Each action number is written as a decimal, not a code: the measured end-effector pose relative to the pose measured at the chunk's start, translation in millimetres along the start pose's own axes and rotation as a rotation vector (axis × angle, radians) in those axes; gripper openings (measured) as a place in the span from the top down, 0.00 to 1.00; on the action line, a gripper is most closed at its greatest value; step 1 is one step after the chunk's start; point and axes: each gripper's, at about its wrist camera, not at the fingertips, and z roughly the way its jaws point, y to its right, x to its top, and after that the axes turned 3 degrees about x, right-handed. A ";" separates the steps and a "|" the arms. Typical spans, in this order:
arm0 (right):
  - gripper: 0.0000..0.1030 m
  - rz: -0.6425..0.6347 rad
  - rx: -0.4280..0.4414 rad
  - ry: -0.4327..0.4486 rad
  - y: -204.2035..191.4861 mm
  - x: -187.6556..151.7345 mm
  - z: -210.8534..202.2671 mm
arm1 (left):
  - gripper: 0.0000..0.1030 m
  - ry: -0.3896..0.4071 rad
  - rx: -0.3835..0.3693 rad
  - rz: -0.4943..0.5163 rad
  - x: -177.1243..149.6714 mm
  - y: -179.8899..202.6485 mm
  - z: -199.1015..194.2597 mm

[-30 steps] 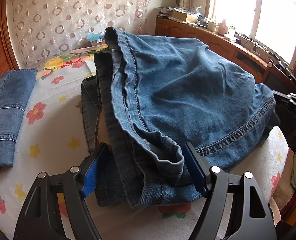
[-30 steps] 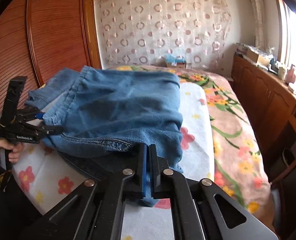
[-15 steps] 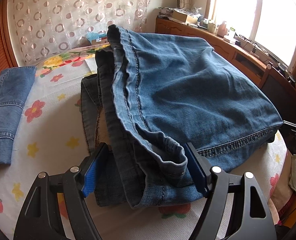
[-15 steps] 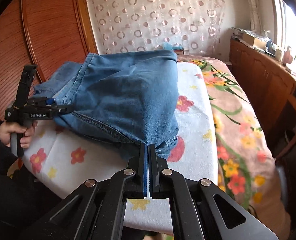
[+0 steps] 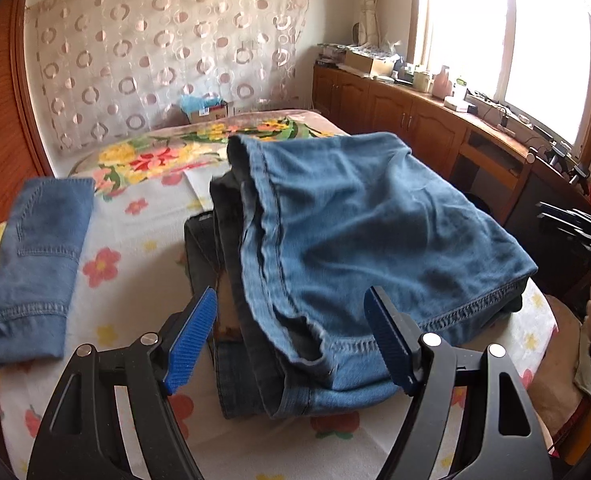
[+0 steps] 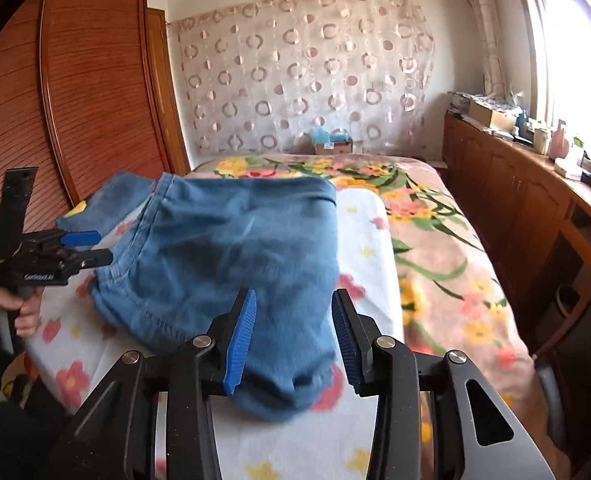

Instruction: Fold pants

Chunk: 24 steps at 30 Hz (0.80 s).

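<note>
A pair of blue jeans (image 5: 359, 248) lies folded in a thick stack on the flowered white cloth (image 5: 135, 248) covering the bed. My left gripper (image 5: 291, 336) is open, its blue pads on either side of the stack's near left corner. My right gripper (image 6: 293, 336) is open too, with the jeans (image 6: 235, 248) lying loose between its pads at the stack's near right corner. The left gripper also shows in the right wrist view (image 6: 75, 246), at the jeans' left edge. The right gripper shows at the right edge of the left wrist view (image 5: 575, 228).
A second folded denim garment (image 5: 35, 264) lies on the bed to the left. A flowered blanket (image 6: 435, 240) covers the bed's right side. A wooden cabinet (image 6: 535, 200) with clutter runs under the window, and a wooden wardrobe (image 6: 75, 120) stands to the left.
My right gripper has opened and let go of the jeans' corner. The raised layer has dropped flat onto the stack. The left gripper stays open and has drawn back a little.
</note>
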 end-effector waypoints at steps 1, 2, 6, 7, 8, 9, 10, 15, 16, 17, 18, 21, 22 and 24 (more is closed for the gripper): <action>0.59 0.006 0.009 0.002 -0.2 0.5 7.9 | 0.25 -0.001 0.006 0.007 2.7 0.7 2.2; 0.59 0.013 0.013 -0.004 -0.3 1.6 17.5 | 0.25 -0.003 0.010 0.012 4.7 0.7 4.7; 0.58 0.014 -0.012 -0.037 -0.1 2.6 51.1 | 0.25 -0.020 0.022 0.012 7.2 1.2 12.4; 0.58 0.012 -0.021 -0.050 2.4 3.8 55.7 | 0.25 -0.026 0.025 0.011 5.9 0.6 15.0; 0.58 0.009 -0.033 -0.067 3.6 4.6 61.8 | 0.25 -0.033 0.027 0.011 4.5 -0.3 17.4; 0.58 0.012 -0.044 -0.079 4.5 4.1 66.8 | 0.25 -0.039 0.029 0.011 3.2 0.8 18.8; 0.55 0.013 -0.051 -0.089 6.1 5.3 70.6 | 0.25 -0.047 0.033 0.011 1.7 0.0 21.6; 0.49 0.037 -0.073 -0.186 15.8 5.2 95.6 | 0.25 -0.097 0.067 0.007 -9.3 -7.5 37.4; 0.48 0.033 -0.075 -0.203 17.2 5.0 100.9 | 0.25 -0.112 0.069 0.002 -12.5 -10.3 41.4; 0.48 0.027 -0.078 -0.213 17.5 4.0 103.7 | 0.25 -0.122 0.061 -0.006 -15.4 -13.3 43.9; 0.48 0.024 -0.080 -0.216 17.5 3.3 107.0 | 0.25 -0.125 0.050 -0.015 -17.2 -15.9 44.5; 0.45 0.037 -0.080 -0.190 19.5 2.0 112.3 | 0.25 -0.126 0.038 -0.020 -17.4 -19.3 42.1; 0.45 0.048 -0.077 -0.190 21.4 1.8 114.7 | 0.25 -0.121 0.042 -0.015 -15.4 -18.6 39.5; 0.44 0.064 -0.065 -0.187 26.4 1.1 116.1 | 0.25 -0.091 0.052 -0.001 -6.4 -15.3 30.2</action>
